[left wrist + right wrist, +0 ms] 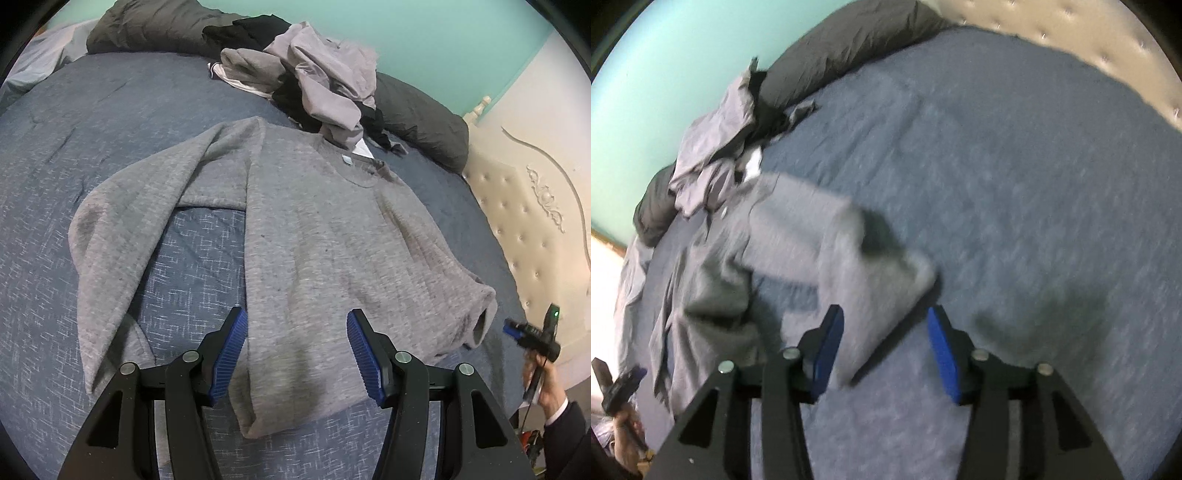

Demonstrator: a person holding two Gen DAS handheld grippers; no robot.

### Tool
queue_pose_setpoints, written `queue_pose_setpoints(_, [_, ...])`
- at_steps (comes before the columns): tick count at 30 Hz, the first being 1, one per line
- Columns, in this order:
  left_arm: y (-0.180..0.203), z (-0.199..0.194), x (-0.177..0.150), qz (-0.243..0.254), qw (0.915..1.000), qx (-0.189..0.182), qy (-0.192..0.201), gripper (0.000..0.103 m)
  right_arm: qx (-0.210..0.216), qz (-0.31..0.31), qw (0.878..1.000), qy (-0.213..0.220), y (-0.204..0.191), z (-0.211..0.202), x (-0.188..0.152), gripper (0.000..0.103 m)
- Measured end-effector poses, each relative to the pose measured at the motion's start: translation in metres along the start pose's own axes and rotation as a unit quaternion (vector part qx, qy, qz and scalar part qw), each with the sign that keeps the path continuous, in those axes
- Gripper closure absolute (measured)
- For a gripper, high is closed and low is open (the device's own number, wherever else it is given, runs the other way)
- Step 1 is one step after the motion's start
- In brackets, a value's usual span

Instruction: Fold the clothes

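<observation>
A grey sweatshirt (314, 240) lies flat on the blue bedspread (74, 129), neck towards the clothes pile. Its left sleeve (122, 229) bends down along the body, and the other sleeve's cuff (484, 317) lies at the right edge. My left gripper (297, 332) hovers open over the lower hem with nothing pinched between its blue pads. In the blurred right wrist view, my right gripper (886, 321) stands open just over the sleeve end (886, 280); the pads do not press on the cloth. The right gripper (532, 332) also shows at the right edge of the left wrist view, held in a hand.
A heap of grey and black clothes (317, 74) sits beyond the sweatshirt's neck. Dark pillows (417, 114) line the teal wall. A cream tufted headboard (535, 206) bounds the bed on the right. Bare bedspread (1034, 184) stretches to the right of the sweatshirt.
</observation>
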State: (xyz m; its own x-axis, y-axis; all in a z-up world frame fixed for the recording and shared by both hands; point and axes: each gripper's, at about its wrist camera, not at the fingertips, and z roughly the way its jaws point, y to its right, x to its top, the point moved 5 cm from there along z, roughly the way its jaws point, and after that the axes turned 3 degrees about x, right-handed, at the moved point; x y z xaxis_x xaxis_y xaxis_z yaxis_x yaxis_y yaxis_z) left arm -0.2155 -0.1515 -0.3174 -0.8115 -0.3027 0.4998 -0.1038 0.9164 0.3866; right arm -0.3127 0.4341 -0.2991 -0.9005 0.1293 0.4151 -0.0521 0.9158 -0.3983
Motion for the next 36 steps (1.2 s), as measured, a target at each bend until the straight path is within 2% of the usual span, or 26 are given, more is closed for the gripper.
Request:
queue_pose_setpoints(3, [0.004,-0.003,-0.001,0.001,1.0000,-0.006,0.003,0.042,-0.009,-0.023,0.999,-0.024,-0.018,0.013,-0.021,0.054])
queue_pose_setpoints(7, [0.005,-0.008,0.001,-0.001,0.9999,-0.010,0.010,0.042,-0.011,-0.022,0.999,-0.046,-0.031,0.033,-0.038,0.053])
queue_pose_setpoints(16, [-0.006,-0.011,-0.002,-0.005,0.9999,-0.009,0.013,0.042,-0.007,0.023,0.998,-0.060,-0.022,0.067,-0.053,0.053])
queue_pose_setpoints(17, [-0.007,-0.011,-0.003,-0.006,0.9999,-0.008,0.013,0.042,-0.007,0.028,0.998,-0.059,-0.020,0.069,-0.053,0.061])
queue_pose_setpoints(18, [-0.008,-0.010,-0.003,-0.006,0.9999,-0.007,0.012,0.042,-0.007,0.032,0.998,-0.054,-0.017,0.069,-0.052,0.073])
queue_pose_setpoints(21, [-0.011,-0.008,-0.005,-0.007,0.9999,-0.003,0.009,0.042,-0.003,0.028,0.999,-0.038,-0.015,0.066,-0.047,0.093])
queue_pose_setpoints(24, [-0.013,-0.006,-0.005,-0.009,0.9999,-0.001,0.006,0.042,0.004,0.005,1.000,-0.018,-0.017,0.053,-0.038,0.097])
queue_pose_setpoints(32, [-0.006,-0.006,-0.004,-0.002,1.0000,0.003,0.002,0.042,0.022,-0.024,0.999,0.012,-0.003,0.004,0.000,0.098])
queue_pose_setpoints(36, [0.001,-0.007,-0.003,0.004,1.0000,0.005,0.002,0.042,0.015,-0.051,0.999,0.010,0.005,-0.019,0.022,0.098])
